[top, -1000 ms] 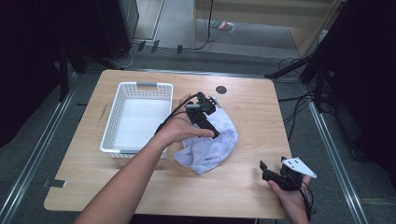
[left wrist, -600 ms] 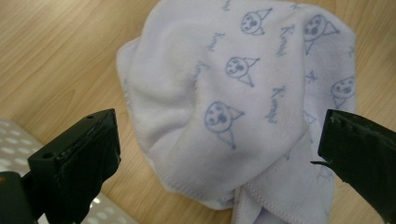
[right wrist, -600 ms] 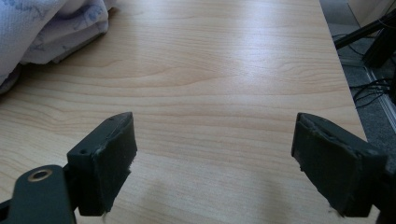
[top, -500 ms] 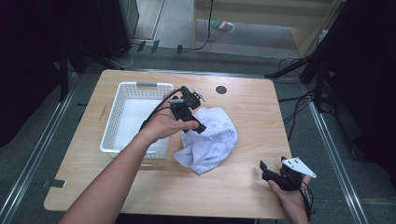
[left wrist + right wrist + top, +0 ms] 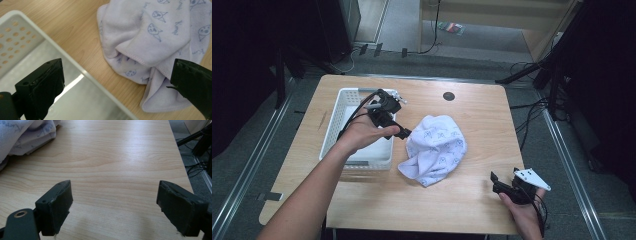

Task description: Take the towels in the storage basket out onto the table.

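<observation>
Crumpled white terry towel with pale blue cartoon print [image 5: 435, 149] lying loose on the light wooden bench [image 5: 472, 195], near its middle, just right of the white perforated plastic basket [image 5: 335, 118]. Held by neither gripper.

Left gripper [image 5: 400, 132], seen from the high view, carried above the right rim of the basket, jaws pointing toward the towel's left edge; close to the cloth, contact not confirmed from above. Black cable looping back over the hand. Left gripper view [image 5: 117, 85] settling the point: jaws spread wide, nothing between them, one jaw over the basket's smooth floor [image 5: 82, 100] and the other over the towel's folded hem [image 5: 150, 65]. Clear air seen between jaws and cloth. Basket rim and a strip of bare bench running between the two jaws. Hemmed edges, stitching and printed faces legible here, lost in the high view.

Right gripper [image 5: 498, 184], in the high view, low at the near right corner of the bench, well apart from the towel, grey three-cornered plate on top; jaw spread hard to judge from above. Right gripper view [image 5: 113, 207] showing jaws wide apart, empty, hovering over bare wood grain, with a corner of the towel [image 5: 22, 135] at upper left and floor cables past the bench edge at right.

Small round black disc [image 5: 448, 96] noted on the far part of the bench, high view.
</observation>
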### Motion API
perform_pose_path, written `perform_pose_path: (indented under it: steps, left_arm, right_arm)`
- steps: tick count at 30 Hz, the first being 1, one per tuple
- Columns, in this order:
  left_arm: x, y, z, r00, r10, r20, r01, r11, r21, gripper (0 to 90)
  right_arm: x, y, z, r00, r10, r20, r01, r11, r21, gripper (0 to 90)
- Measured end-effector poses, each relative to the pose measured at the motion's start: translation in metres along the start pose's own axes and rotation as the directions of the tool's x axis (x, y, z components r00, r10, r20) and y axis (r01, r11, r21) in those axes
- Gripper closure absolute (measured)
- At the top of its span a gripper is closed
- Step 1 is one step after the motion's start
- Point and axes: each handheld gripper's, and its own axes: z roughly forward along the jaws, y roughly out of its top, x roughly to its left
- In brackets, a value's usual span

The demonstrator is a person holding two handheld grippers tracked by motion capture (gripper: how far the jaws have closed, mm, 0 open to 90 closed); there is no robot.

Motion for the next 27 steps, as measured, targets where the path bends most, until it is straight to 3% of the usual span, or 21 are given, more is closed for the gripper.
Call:
perform_pose_path:
  steps: [13,27]
  left_arm:
    - [0.024,-0.026,-0.029,0.9963,-0.057,-0.064,0.055,0.9978,-0.039,0.0]
    - [0.036,-0.050,-0.055,0.9915,-0.067,-0.111,0.062,0.9970,-0.046,0.0]
  right_arm:
    - [0.000,0.000,0.001,0.9999,0.000,0.012,0.000,1.000,0.006,13.4]
    - [0.001,0.000,0.001,0.9999,-0.002,0.011,0.002,1.000,0.007,13.5]
